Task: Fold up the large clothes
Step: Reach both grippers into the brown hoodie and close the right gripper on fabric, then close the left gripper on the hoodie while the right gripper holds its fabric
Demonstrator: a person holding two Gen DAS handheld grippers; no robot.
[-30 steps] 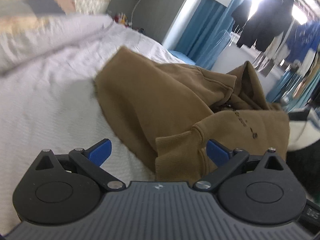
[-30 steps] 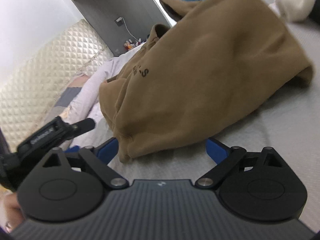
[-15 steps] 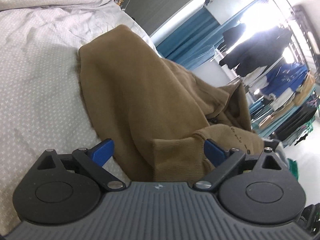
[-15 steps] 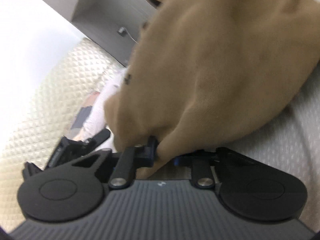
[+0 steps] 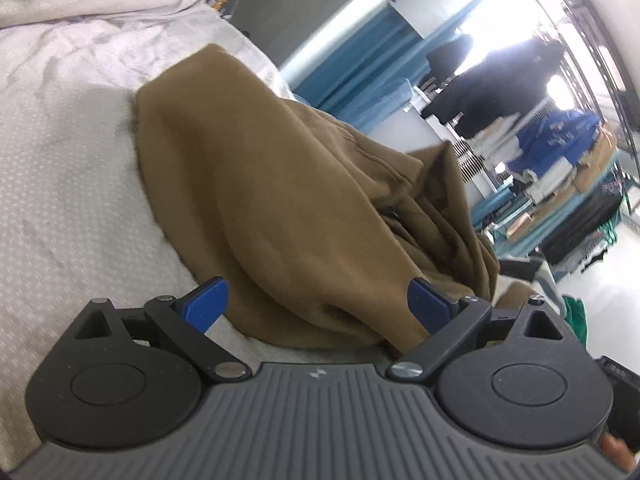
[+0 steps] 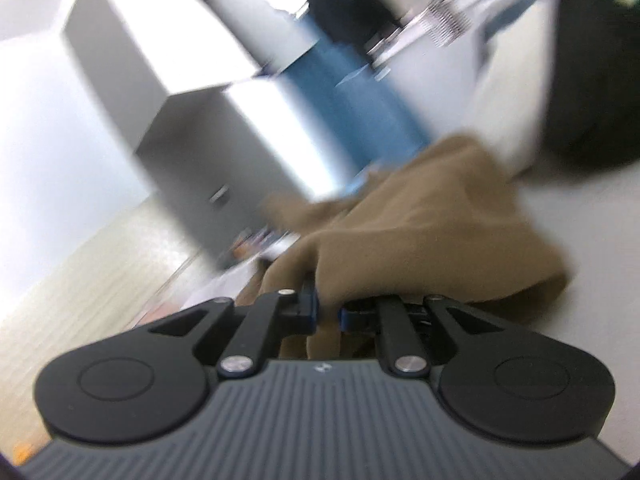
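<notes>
My left gripper (image 5: 318,300) has its jaws wide apart, straddling the near edge of the brown sweatshirt (image 5: 280,184), which lies heaped on the white bedspread (image 5: 60,184), the pads not pressing it. My right gripper (image 6: 329,314) is clamped together on a fold of the same sweatshirt (image 6: 420,240), its view blurred.

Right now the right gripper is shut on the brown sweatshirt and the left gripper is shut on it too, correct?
Not quite. The right gripper is shut on the brown sweatshirt, but the left wrist view shows the left gripper open, its jaws spread around the cloth.
</notes>
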